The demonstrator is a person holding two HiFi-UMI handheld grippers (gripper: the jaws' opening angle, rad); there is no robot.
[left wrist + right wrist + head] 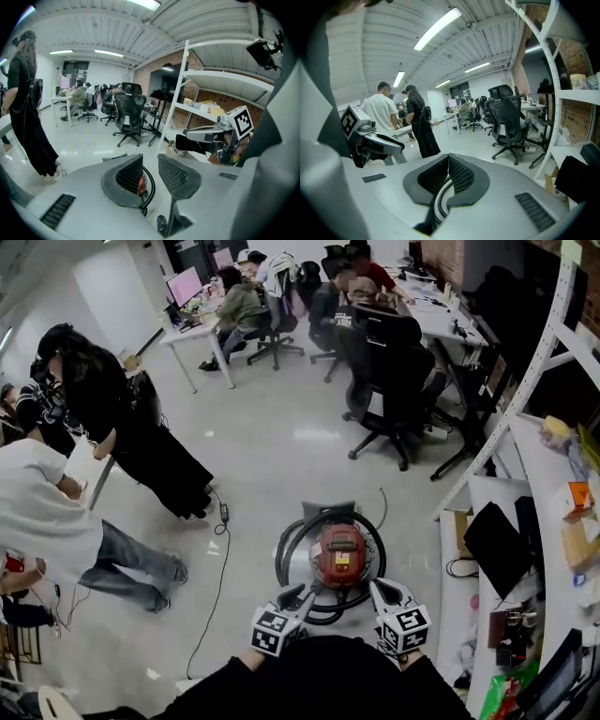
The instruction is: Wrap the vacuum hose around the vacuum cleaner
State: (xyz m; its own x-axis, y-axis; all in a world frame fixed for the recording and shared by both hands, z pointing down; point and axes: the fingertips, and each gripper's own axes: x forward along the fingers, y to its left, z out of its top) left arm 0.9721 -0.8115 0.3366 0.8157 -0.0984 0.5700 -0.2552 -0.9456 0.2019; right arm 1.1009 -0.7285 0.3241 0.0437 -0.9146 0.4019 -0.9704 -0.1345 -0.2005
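Final wrapping step, by appearance: hose (281,554) coiled round red vacuum cleaner (342,557) on floor. Left tool (296,594) partly open, empty; right tool (382,591) closed, empty. Next, probably: tuck near loop snug.

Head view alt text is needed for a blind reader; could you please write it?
A red vacuum cleaner stands on the floor, its black hose looped around it; the left gripper and right gripper point at it from the bottom edge. People and chairs stand behind.
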